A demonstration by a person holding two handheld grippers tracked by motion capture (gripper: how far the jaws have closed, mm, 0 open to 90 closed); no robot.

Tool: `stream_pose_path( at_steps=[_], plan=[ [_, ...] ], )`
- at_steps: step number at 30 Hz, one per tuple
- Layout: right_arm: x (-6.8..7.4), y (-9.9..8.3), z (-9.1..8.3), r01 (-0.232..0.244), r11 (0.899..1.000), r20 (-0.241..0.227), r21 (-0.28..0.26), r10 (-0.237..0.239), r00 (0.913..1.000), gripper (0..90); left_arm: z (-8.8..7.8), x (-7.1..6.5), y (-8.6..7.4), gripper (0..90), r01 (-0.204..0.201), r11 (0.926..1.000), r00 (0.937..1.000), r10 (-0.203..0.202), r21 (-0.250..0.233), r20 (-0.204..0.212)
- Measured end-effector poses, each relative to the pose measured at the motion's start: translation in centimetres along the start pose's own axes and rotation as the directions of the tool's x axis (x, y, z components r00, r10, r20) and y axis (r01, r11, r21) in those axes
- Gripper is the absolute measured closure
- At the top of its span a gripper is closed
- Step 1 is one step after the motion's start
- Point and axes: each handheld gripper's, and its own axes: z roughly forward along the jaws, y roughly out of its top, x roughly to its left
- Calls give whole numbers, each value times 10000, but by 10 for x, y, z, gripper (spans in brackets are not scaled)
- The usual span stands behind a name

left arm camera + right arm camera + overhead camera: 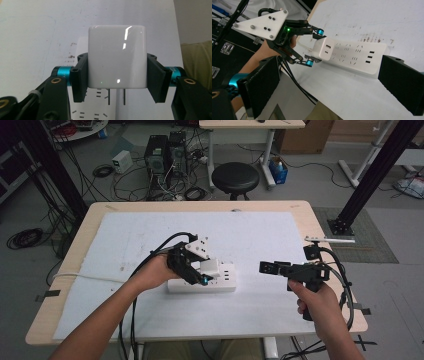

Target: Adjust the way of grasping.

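White sheeting covers my table (280, 207), with floor cables in the upper left of the high view. My left gripper (117, 75) is clenched on the white charger (117, 57), held over the strip (220, 282) at frame centre. My right gripper (329, 85) is released, grasping nothing. Risk, in my judgement: the unsteadied strip may slide, or tilted prongs miss the slots. Prongs (116, 96) appear in the left gripper view; the right gripper view adds the strip's USB end

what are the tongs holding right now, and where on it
The left tongs clamp a white charger by its two opposite side faces, above the power strip. The right tongs stand open and hold nothing.
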Motion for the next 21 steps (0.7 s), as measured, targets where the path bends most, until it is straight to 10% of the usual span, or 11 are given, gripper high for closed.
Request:
stream_pose_path(
  at_steps=[8, 21],
  plan=[
    [0, -6, -27, 77, 9977, 453, -678, -46, 9990, 32, -2, 1, -3, 424, 35, 10000, 10000, -35, 47, -9],
    [20, 1, -24, 356, 9987, 341, -359, -343, 9988, 32, -7, 1, -7, 424, 89, 9999, 9999, -88, 146, -100]
  ],
)
